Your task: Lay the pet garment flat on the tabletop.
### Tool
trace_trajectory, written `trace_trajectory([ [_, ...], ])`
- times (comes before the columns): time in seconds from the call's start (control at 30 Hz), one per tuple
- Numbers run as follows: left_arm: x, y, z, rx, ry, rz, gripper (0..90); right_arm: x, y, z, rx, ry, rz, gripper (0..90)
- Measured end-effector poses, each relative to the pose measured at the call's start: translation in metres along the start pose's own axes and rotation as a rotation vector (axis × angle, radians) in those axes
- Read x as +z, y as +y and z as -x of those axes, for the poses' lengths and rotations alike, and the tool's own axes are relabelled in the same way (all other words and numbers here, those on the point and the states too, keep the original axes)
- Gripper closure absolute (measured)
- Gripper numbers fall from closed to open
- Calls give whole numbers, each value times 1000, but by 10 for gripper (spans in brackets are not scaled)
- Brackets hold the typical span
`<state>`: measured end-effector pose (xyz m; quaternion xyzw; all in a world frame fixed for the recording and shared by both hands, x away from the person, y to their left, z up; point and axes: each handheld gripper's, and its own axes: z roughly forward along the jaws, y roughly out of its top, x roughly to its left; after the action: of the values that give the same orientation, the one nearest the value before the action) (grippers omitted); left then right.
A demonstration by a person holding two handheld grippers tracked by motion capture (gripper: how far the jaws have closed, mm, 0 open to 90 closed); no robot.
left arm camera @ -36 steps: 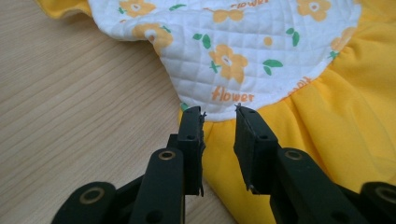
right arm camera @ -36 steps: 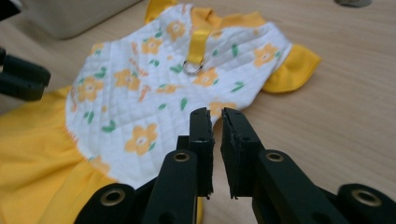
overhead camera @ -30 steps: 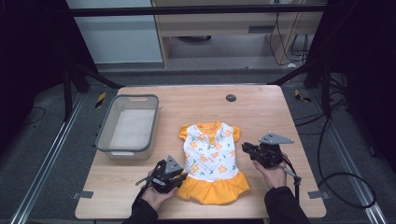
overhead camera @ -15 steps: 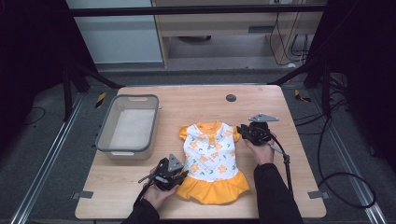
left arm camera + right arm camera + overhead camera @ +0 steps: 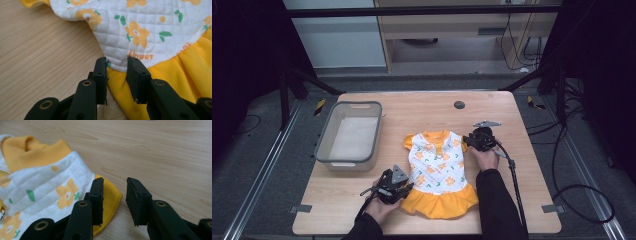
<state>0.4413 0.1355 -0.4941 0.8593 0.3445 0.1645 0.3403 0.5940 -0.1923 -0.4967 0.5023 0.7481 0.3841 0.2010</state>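
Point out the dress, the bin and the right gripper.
dress (image 5: 438, 165), high view, on the white flowered bodice.
bin (image 5: 323, 147), high view, on its left rim.
right gripper (image 5: 471, 140), high view, between the jaw tips beside the dress's sleeve.

The dress (image 5: 150, 32) bears the orange word "Flower" just above its yellow skirt.

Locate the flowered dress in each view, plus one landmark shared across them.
High view: the dress lies flat at the table's centre, between the left gripper and the right gripper.
Left gripper view: top and right; waist seam between the open jaws.
Right gripper view: left half; yellow sleeve edge by the open jaws.
Shared landmark: the wooden table.
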Motion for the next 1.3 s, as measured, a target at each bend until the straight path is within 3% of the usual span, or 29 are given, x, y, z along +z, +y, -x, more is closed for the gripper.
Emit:
trace_trajectory([
  [0.2, 0, 0, 0, 2, 1, 0, 692, 2, -1, 0, 8, 1, -30, 754],
  [0.37, 0, 0, 1, 5, 2, 0, 692, 4, -3, -2, 15, 4, -60, 884],
  [0.43, 0, 0, 1, 6, 2, 0, 692, 3, -3, -2, 11, 6, -62, 890],
  [0.77, 0, 0, 1, 9, 8, -3, 692, -7, 6, -4, 5, 4, 34, 897],
  [0.9, 0, 0, 1, 7, 8, -4, 691, -10, 11, -6, -14, -38, 57, 900],
  [1.1, 0, 0, 2, 8, 4, -6, 692, -13, 18, -4, 7, -101, 82, 900],
  [1.13, 0, 0, 2, 7, 2, -6, 692, -12, 18, -4, 22, -144, 74, 900],
  [1.3, -1, 0, 2, 5, 3, -10, 691, -8, 14, -3, -2, -167, 32, 898],
])
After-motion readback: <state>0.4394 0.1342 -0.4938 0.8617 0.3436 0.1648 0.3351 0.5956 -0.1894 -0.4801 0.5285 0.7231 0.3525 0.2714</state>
